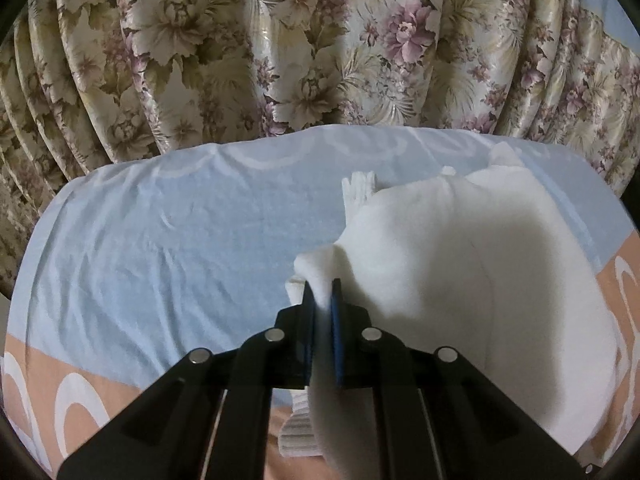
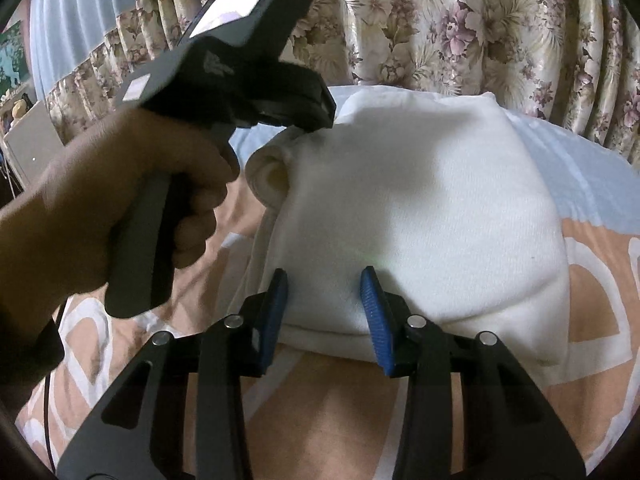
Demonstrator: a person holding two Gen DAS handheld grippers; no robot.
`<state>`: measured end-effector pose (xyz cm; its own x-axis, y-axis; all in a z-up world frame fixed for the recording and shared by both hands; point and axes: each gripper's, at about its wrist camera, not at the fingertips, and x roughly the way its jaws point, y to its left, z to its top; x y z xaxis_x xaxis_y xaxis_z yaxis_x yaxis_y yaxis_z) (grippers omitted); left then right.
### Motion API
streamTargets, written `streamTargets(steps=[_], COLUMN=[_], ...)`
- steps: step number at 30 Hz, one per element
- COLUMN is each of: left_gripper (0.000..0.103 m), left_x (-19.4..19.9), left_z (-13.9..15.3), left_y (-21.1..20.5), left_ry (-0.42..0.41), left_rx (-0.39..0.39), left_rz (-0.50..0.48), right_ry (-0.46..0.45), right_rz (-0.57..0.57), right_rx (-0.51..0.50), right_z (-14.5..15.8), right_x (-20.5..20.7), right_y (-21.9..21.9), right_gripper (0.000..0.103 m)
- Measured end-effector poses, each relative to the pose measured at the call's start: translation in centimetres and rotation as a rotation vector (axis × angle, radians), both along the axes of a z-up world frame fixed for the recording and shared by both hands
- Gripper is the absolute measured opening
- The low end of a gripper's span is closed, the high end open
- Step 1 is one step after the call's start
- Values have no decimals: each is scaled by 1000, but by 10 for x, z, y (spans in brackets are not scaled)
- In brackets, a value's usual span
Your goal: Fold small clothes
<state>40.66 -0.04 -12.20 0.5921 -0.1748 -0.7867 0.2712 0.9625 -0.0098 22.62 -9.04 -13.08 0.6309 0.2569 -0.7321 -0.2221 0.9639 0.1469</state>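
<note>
My left gripper [image 1: 323,286] pinched tight on cloth [image 1: 460,280] corner. Right gripper [image 2: 325,278] wide apart, empty, cloth lying right under tips. Pull hard: corner slips, fold flops open.

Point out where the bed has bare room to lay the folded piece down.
Bare blue sheet lies left of the white garment, running back to the floral curtain. A peach band is free at the near edge. The middle and right are crowded: garment, left gripper clamping it, right gripper open over it.
</note>
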Motion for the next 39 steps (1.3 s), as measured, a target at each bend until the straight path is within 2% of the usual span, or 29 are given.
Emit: streamTargets(steps=[1,3,5,6,7,9,11,15,19,25,33,36,39], left_gripper=[11,24,50,59,67,69,79,82,84,85,88,95,100], left_x=[-2,-6,-16,-19,-23,-29,-37,-60,-80,-79,-65,-64,-63], left_z=[3,11,24,28,34,42,47,48,42,29,7,0,-5], left_y=[1,5,12,14,18,24,30,32,23,6,10,11,19], left_ry=[-4,-14,-62,-75,-85,-88,-78,-64,-37,4,27,43,74], left_rx=[2,-1,15,16,12,24,42,69,45,-15,-46,-47,-90], left_rz=[8,31,73,86,102,133,169,233,252,251,269,256,262], right_ry=[-1,-5,-5,-4,-11,-46,-82,-124,-137,-74,-38,13,64], right_rz=[-1,-6,-17,-31,-43,-59,-59,-85,-130,-187,-184,-184,-164], right_rx=[-1,-3,9,20,32,53,35,15,-52,-12,45,63,76], right_z=[0,2,8,14,19,36,52,71,70,57,42,26,10], right_x=[1,0,-1,-2,-4,-11,-15,-12,8,60,100,111,113], right_y=[0,0,-5,-10,-15,-27,-36,-64,-99,-148,-153,-152,-148], right_gripper=[40,39,44,54,68,83,84,89,89,90,90,88,81])
